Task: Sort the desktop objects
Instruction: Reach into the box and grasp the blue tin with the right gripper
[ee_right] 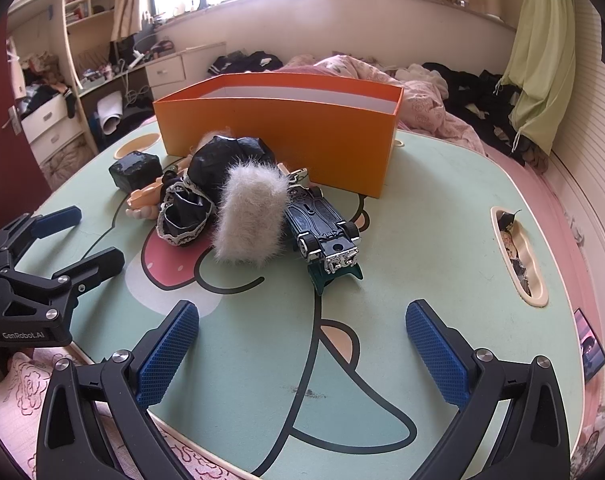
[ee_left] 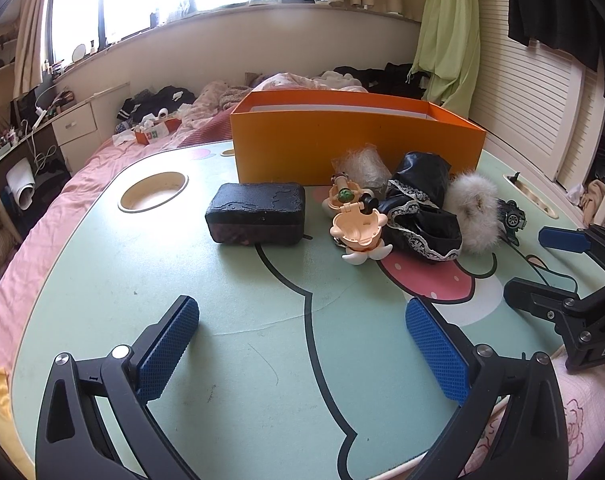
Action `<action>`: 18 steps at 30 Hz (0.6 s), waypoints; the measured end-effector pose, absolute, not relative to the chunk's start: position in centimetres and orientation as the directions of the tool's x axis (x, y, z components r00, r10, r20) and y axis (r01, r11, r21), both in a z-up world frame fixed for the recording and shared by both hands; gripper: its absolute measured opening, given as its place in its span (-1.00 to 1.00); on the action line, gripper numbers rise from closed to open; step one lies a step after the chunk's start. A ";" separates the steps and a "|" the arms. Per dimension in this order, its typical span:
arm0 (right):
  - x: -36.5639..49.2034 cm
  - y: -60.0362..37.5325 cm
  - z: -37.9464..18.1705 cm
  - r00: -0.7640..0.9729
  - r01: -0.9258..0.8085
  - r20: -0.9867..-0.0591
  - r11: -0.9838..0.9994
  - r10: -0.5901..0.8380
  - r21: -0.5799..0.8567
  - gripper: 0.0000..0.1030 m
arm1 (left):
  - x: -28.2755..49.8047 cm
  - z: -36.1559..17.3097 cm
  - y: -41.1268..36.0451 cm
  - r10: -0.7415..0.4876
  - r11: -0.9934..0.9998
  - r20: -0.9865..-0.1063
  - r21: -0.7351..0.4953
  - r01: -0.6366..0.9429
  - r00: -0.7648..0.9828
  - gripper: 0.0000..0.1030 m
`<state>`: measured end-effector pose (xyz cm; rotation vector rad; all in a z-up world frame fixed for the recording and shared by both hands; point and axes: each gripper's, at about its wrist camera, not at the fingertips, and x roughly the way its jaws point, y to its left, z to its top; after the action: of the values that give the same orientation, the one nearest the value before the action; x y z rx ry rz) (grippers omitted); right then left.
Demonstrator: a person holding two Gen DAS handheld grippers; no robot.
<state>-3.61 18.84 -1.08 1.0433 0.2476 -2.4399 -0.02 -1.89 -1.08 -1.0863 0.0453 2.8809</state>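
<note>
A bedroom: a bed [ee_left: 102, 152] with a pink sheet, rumpled bedding and dark clothes carries a low mint-green table [ee_left: 230, 352] printed with a cartoon figure. Behind it run a bright window with beige curtains, a desk with drawers on one side and a slatted white wardrobe on the other.

The orange box [ee_left: 342, 148] stands at the table's far edge, open on top, white inside, its long axis running along that edge.

Near the far left corner a round cup hole [ee_left: 154, 191] is sunk in the table; an oblong slot [ee_right: 520, 256] lies along the right edge.

Just in front of the box, toward its left end, lies the black case [ee_left: 256, 214], rectangular, textured, long side parallel to the box.

To its right, bunched at the table's middle, a black lace-trimmed garment [ee_left: 420, 216] touches a fluffy white pom-pom [ee_left: 476, 210]. The toy car [ee_right: 322, 228] lies upside down just beside the pom-pom, dark chassis up, chrome end toward the near edge. A peach doll head [ee_left: 356, 226], hollow side up, sits just left of the garment.

The left tongs [ee_left: 302, 344] hover over the near edge, spread wide, nothing between the blue pads. The right tongs [ee_right: 302, 344], at the near right, likewise gape with nothing in them.
</note>
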 end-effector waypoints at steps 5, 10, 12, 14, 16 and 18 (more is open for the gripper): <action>-4.1 18.9 -0.6 -0.570 0.515 -0.737 -0.857 -0.363 0.024 0.91 | 0.0 -1.1 -1.9 0.049 -0.998 -0.660 0.005 -0.069 -0.750 0.99; -5.5 19.3 7.0 -0.679 0.531 -0.618 -0.846 -0.397 -0.041 0.82 | -0.2 -1.0 -1.9 0.052 -0.997 -0.658 0.003 -0.071 -0.751 0.99; -7.7 19.1 10.3 -0.688 0.534 -0.590 -0.845 -0.423 -0.016 0.82 | -0.2 -0.9 -1.7 0.051 -0.997 -0.656 0.005 -0.071 -0.753 0.99; -11.3 18.5 12.3 -0.630 0.545 -0.622 -0.836 -0.464 0.071 0.81 | -0.2 -0.9 -1.7 0.051 -0.997 -0.656 0.005 -0.071 -0.753 0.99; -15.0 17.3 12.5 -0.566 0.526 -0.692 -0.843 -0.448 0.115 0.55 | -0.2 -0.9 -1.7 0.051 -0.997 -0.656 0.005 -0.072 -0.753 0.99; -18.7 15.2 11.5 -0.511 0.479 -0.780 -0.873 -0.361 0.091 0.28 | -0.2 -0.9 -1.6 0.051 -0.997 -0.655 0.005 -0.072 -0.754 0.99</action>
<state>-18.75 15.25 11.51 1.1787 0.1868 -2.3684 -0.21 -1.65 -0.87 -1.0743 0.0454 2.8822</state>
